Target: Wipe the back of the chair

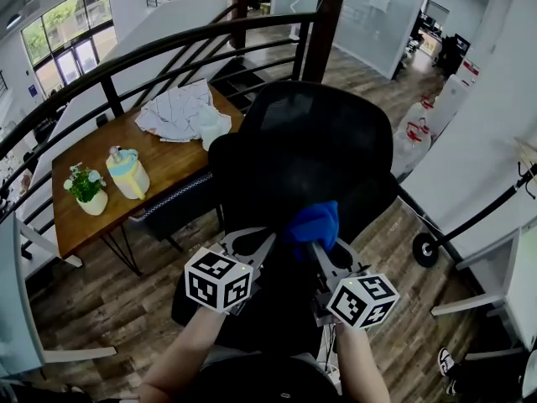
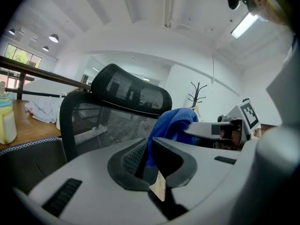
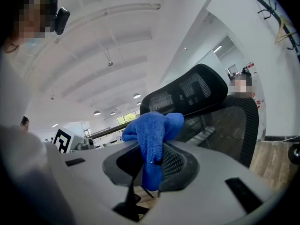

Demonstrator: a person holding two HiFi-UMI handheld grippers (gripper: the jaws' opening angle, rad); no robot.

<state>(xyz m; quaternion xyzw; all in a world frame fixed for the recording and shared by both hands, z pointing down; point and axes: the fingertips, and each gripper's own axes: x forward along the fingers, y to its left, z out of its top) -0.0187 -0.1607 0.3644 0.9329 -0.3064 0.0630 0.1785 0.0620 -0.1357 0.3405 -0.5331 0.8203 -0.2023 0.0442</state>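
Observation:
A black office chair with a mesh back stands right in front of me, seen from behind and above. My right gripper is shut on a blue cloth, which is bunched against the lower middle of the chair back. In the right gripper view the blue cloth hangs between the jaws of the right gripper, with the headrest beyond. My left gripper hovers just left of the cloth, low behind the chair back. The left gripper looks shut with nothing in it; the mesh back lies past it.
A wooden table beyond the chair carries a potted plant, a yellow-and-blue jug and crumpled white fabric. A black railing curves behind it. White bags and a wheeled stand base are on the right.

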